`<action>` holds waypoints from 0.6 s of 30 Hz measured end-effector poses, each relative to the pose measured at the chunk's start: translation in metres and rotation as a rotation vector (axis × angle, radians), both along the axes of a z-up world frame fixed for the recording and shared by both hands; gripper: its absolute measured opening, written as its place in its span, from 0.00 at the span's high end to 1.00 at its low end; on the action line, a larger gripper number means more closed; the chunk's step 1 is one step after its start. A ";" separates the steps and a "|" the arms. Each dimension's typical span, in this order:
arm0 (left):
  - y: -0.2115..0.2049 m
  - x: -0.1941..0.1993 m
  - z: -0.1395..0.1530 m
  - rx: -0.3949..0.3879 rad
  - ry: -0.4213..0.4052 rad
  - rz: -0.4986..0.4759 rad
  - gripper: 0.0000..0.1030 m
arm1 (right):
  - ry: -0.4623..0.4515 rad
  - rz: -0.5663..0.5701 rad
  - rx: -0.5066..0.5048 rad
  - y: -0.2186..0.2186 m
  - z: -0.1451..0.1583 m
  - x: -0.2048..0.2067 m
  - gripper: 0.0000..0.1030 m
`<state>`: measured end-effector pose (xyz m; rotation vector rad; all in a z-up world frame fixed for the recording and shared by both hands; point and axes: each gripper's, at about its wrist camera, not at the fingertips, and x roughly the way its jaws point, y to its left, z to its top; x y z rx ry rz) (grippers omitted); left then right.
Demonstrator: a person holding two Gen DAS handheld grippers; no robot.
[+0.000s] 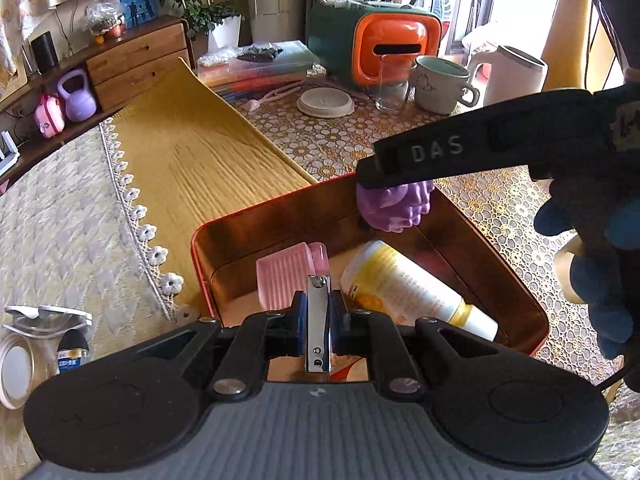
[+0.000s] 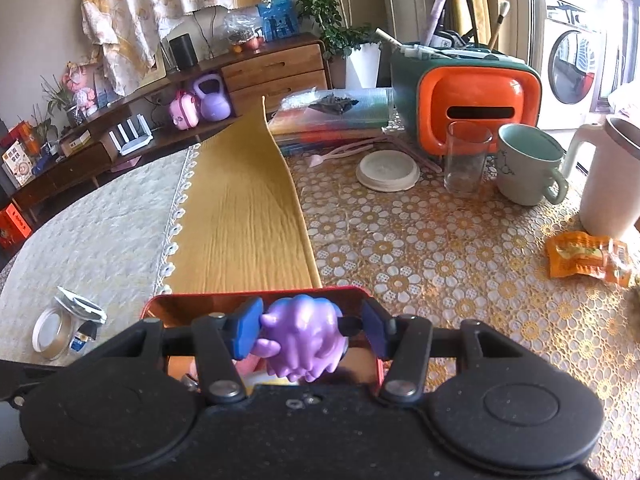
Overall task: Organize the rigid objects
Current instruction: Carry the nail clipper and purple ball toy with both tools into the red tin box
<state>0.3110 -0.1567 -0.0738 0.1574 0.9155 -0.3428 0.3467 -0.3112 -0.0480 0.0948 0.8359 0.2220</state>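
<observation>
My left gripper (image 1: 318, 312) is shut on a silver nail clipper (image 1: 318, 320) and holds it upright over the red tin box (image 1: 480, 236). Inside the box lie a pink ribbed piece (image 1: 282, 276) and a white-and-yellow tube (image 1: 408, 284). My right gripper (image 2: 310, 328) holds a purple toy figure (image 2: 304, 340) above the box's far rim (image 2: 256, 294); its left pad touches the toy and the right pad stands a little off. In the left wrist view the right gripper's black finger (image 1: 460, 152) and the purple toy (image 1: 394, 206) hang over the box's far side.
On the patterned tablecloth (image 2: 420, 248) stand an orange-and-green case (image 2: 476, 100), a glass (image 2: 466, 156), a mug (image 2: 528, 164), a white jug (image 2: 612, 176), a white lid (image 2: 386, 170) and an orange snack packet (image 2: 588, 258). A jar (image 2: 52, 330) lies at the left on the sofa cover.
</observation>
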 end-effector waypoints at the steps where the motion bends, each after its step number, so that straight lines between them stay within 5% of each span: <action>1: -0.001 0.001 -0.002 0.000 0.005 0.000 0.89 | 0.002 0.001 -0.004 0.001 -0.002 0.001 0.48; 18: 0.006 0.002 -0.015 -0.043 0.059 0.014 0.90 | 0.038 -0.006 -0.052 0.011 -0.025 -0.003 0.47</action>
